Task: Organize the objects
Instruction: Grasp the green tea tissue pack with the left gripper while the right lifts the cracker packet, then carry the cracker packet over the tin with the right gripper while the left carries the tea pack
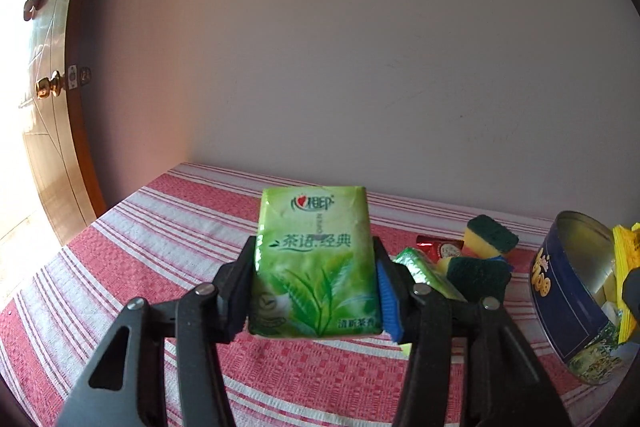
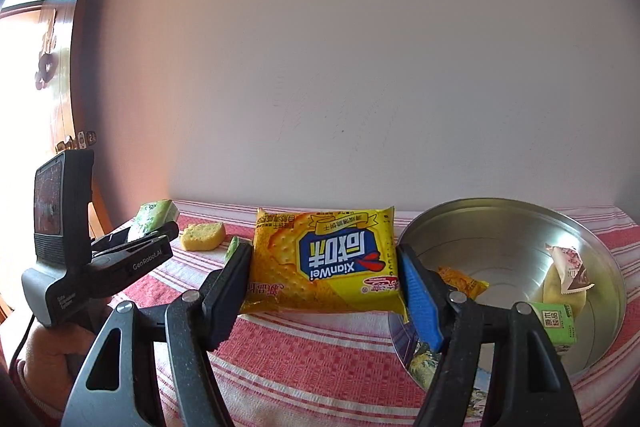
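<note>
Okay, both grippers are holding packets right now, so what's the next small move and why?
Probably swing the right gripper rightward and release the yellow cracker packet into the round tin. The tin lies open beside it, already holding wrapped snacks; the left gripper holding the green tissue pack sits farther away.

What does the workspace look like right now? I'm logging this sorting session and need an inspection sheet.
Surface: red and white striped tablecloth, against a plain wall.
Job's things: green tissue pack and yellow cracker packet, both held above the cloth; round metal tin already holding small wrapped snacks and a little green box.
Clutter: scrub sponges, a red wrapper, a second green pack, a yellow sponge piece.
Grippers: left hand-held gripper shut on the tissue pack; right hand-held gripper shut on the cracker packet.
Cables: one dark lead below the left handle.
Surroundings: wooden door with brass knob, sunlit.
</note>
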A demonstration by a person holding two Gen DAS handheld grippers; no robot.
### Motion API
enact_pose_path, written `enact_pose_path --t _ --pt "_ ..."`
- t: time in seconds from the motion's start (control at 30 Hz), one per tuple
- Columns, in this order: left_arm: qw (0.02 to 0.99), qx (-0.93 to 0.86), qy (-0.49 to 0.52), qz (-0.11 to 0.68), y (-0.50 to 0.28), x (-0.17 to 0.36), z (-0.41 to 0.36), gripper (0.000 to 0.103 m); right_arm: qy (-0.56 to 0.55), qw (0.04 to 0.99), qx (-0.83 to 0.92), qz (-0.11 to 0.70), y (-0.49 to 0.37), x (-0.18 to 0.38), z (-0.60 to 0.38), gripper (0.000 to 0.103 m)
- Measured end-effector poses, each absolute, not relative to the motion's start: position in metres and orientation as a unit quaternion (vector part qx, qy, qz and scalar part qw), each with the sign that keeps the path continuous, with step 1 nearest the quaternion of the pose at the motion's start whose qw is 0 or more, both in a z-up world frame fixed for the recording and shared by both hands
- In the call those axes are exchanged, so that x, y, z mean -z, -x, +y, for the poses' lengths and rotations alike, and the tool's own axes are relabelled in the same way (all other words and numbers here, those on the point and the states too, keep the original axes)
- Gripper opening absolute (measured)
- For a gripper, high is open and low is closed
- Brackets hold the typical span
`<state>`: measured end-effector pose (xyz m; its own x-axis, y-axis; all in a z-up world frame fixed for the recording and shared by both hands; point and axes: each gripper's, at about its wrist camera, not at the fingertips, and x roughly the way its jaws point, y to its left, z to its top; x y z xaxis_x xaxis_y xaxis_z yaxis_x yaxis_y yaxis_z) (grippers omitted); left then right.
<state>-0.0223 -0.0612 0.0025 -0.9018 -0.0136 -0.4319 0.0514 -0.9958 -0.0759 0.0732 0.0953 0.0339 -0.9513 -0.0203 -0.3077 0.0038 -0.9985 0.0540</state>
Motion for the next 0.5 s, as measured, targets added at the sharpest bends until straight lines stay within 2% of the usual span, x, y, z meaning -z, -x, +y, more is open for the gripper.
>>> enact_pose_path --t 0.5 --pt "-0.045 0.977 -0.21 0.002 -0.009 -0.001 0.023 0.052 -0.128 -0.054 0.99 -0.011 -0.09 -0.034 0.144 0.073"
